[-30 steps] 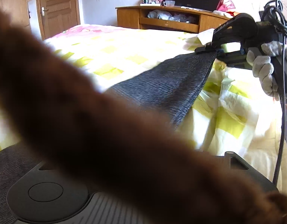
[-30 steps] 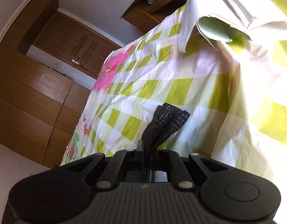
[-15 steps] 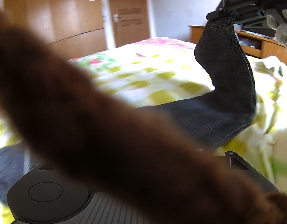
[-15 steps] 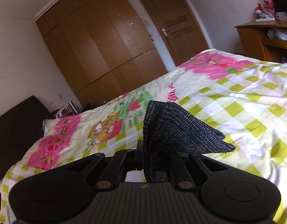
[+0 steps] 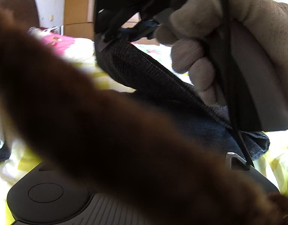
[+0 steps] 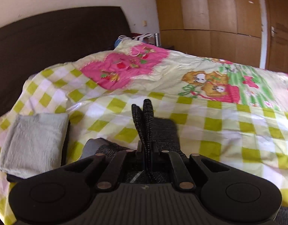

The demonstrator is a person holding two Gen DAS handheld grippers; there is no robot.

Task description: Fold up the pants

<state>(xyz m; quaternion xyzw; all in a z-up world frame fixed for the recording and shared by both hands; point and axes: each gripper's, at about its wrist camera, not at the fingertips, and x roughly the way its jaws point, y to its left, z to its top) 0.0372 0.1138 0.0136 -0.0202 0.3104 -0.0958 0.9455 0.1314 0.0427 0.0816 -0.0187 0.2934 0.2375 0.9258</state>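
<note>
The dark grey pants (image 5: 144, 71) lie on the bed and curve up in a fold. Their raised end is clamped in my right gripper (image 5: 106, 41), which hangs close above the left camera in a gloved hand (image 5: 237, 37). In the right wrist view, my right gripper (image 6: 146, 146) is shut on a doubled edge of the pants (image 6: 146, 116) that sticks up between the fingers. A blurred brown furry band (image 5: 87, 121) crosses the left wrist view and hides my left gripper's fingers. Only its black base (image 5: 46, 196) shows.
A yellow-checked quilt (image 6: 219, 127) with pink cartoon patches covers the bed. A folded pale towel (image 6: 33, 140) lies on a dark item at the left. The dark headboard (image 6: 50, 37) and a wooden wardrobe (image 6: 209, 15) stand behind.
My right gripper has carried the pants end up and over from the far side of the bed toward the left gripper. It now faces the headboard, close above the left camera.
</note>
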